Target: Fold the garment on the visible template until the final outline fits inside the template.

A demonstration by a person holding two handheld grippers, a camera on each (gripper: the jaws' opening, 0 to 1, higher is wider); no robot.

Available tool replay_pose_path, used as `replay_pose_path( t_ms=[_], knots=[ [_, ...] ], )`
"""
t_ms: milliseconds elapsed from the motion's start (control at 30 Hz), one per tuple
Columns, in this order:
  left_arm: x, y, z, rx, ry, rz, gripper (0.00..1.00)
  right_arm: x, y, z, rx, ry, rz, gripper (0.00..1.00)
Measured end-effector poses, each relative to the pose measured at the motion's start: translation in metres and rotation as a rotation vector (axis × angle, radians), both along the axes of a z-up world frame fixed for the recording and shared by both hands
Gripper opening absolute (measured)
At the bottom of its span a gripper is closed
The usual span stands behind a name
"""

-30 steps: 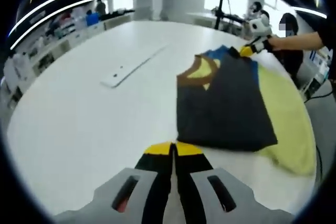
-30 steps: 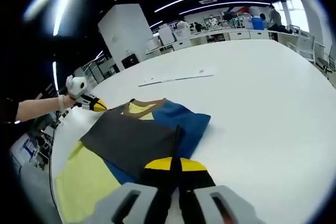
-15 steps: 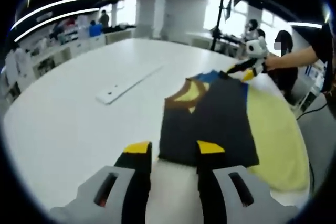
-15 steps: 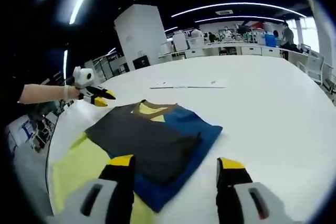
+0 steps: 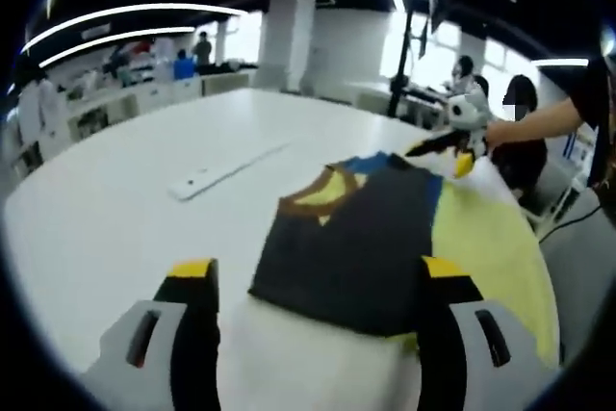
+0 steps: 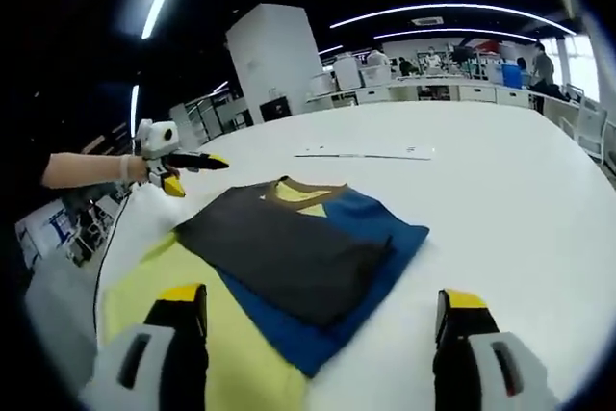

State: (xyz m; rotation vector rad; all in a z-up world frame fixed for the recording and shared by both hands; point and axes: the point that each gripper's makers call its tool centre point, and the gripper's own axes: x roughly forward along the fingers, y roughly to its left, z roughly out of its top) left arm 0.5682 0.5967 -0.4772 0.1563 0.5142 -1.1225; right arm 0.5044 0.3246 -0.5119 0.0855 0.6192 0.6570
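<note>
Folded garment (image 5: 356, 243) lies on the white table (image 5: 106, 228), a dark grey panel on top with a brown collar and blue cloth showing beneath, resting on the yellow template (image 5: 491, 257). In the right gripper view the garment (image 6: 298, 247) overhangs the template (image 6: 164, 286) on its blue side, toward the bare table (image 6: 500, 199). Left gripper (image 5: 318, 281) hangs above the near edge of the garment, jaws spread wide, holding nothing. Right gripper (image 6: 322, 310) does the same from its side, jaws far apart and empty. Each one appears in the other's view, held by a hand (image 6: 130, 170) beyond the garment. A long white strip (image 5: 226, 163) lies on the table apart from the cloth.
</note>
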Motion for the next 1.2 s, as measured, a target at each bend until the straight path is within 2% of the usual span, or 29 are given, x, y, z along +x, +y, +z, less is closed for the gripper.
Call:
replay_pose_path(
  t_ms=[100,300,467,900,1000,1200],
  knots=[
    [-0.01,-0.004,0.008,-0.041,0.004,0.012,0.88,-0.002,0.0,0.002,-0.003,-0.002,-0.001,1.0],
    [-0.029,-0.004,0.015,-0.062,-0.02,0.033,0.84,-0.006,-0.002,0.009,0.004,-0.009,-0.01,0.98],
    [-0.044,0.001,0.014,-0.066,-0.003,0.046,0.82,-0.015,-0.004,0.01,0.0,-0.008,-0.012,0.96],
    [-0.099,0.02,0.002,-0.069,0.03,0.082,0.76,-0.058,-0.004,0.011,-0.01,0.004,0.001,0.9],
    [-0.111,0.024,-0.001,-0.08,0.053,0.095,0.76,-0.069,-0.005,0.01,-0.039,0.008,0.021,0.89],
    [-0.14,0.032,-0.005,-0.078,0.078,0.102,0.75,-0.091,-0.007,0.013,-0.032,0.006,0.025,0.86]
  ],
)
